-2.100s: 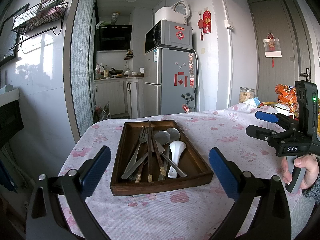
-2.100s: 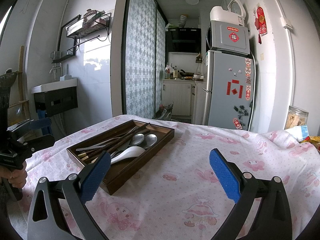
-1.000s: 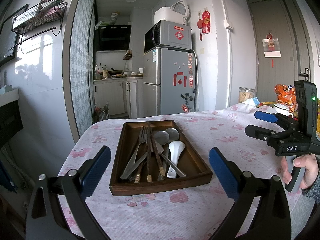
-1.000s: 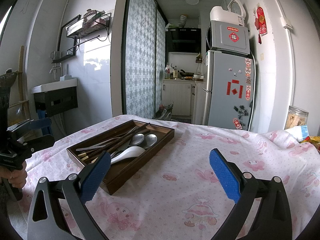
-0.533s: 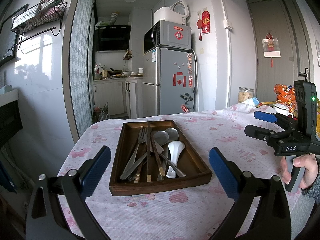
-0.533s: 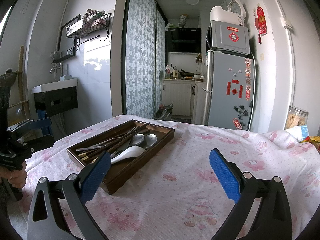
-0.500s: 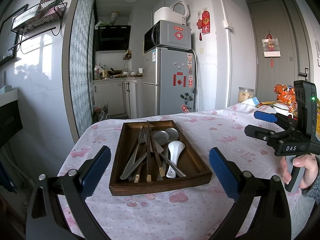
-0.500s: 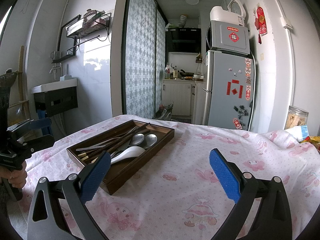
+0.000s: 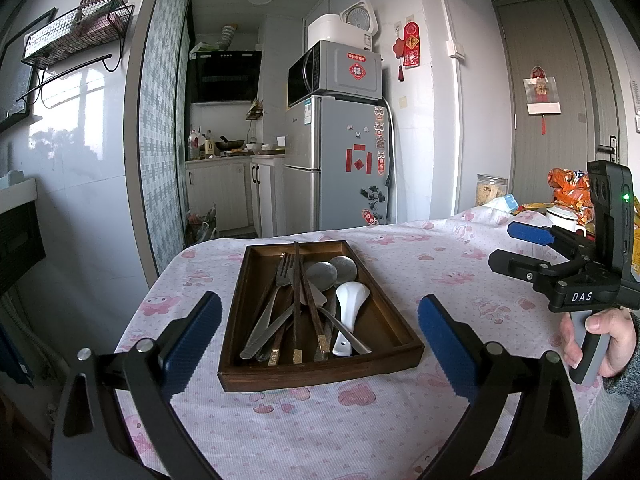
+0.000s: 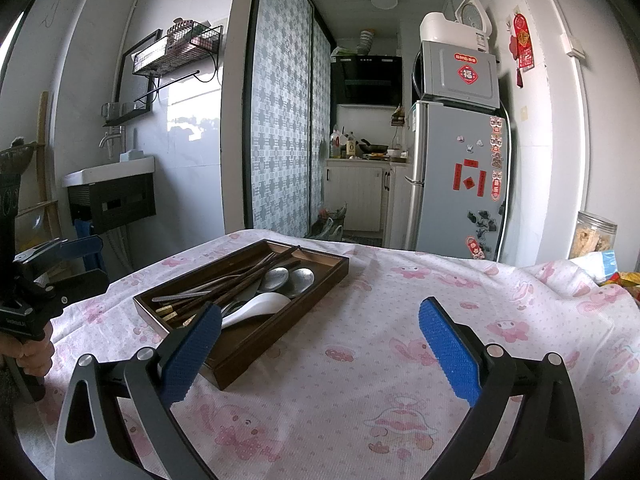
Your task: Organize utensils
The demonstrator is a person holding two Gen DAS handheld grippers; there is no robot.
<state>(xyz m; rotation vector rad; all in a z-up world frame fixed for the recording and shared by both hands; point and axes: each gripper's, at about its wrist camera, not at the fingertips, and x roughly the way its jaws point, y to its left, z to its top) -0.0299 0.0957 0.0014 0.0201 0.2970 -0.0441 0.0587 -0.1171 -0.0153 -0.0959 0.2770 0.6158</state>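
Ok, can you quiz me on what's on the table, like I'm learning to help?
1. True or false: the left gripper is holding a fork.
2. What colour is the big spoon in the wooden tray? A white, B red, C green.
3. Fill in: the chopsticks lie inside the ____.

Key: 1 false, both it and the right gripper are open and empty. 2 A. 3 tray.

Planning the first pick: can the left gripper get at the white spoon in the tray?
Probably yes: the left gripper is open, the wooden tray is straight ahead, and the white spoon lies uncovered on top.
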